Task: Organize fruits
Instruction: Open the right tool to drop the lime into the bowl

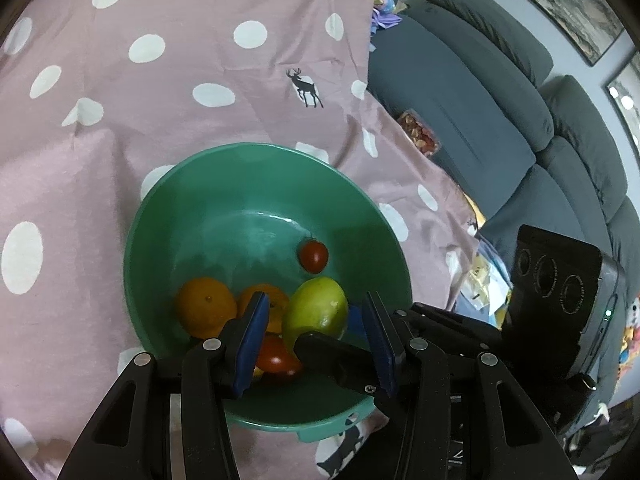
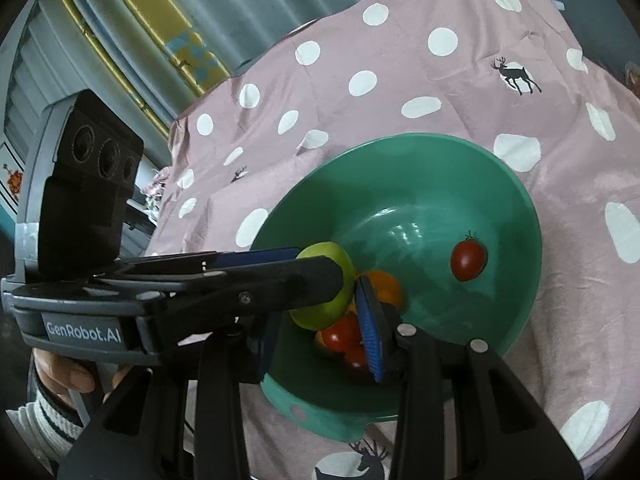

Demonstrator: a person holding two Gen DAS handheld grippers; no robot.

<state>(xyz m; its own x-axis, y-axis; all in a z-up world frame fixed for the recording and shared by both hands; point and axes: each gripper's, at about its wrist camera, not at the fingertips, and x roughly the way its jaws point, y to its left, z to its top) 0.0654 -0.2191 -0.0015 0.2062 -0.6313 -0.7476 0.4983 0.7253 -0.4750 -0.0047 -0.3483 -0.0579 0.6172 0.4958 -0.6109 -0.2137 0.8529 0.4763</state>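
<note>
Left claw point(image 1: 315, 298) part-open, astride green mango point(image 1: 320, 316), not touching.

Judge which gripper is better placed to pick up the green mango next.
Left. The left gripper has its pads either side of the green mango in the bowl; the right gripper sits at the red tomatoes beside it.

Fruit-filled green bowl point(image 1: 248, 184) on dotted cloth point(image 1: 120, 120)
</note>
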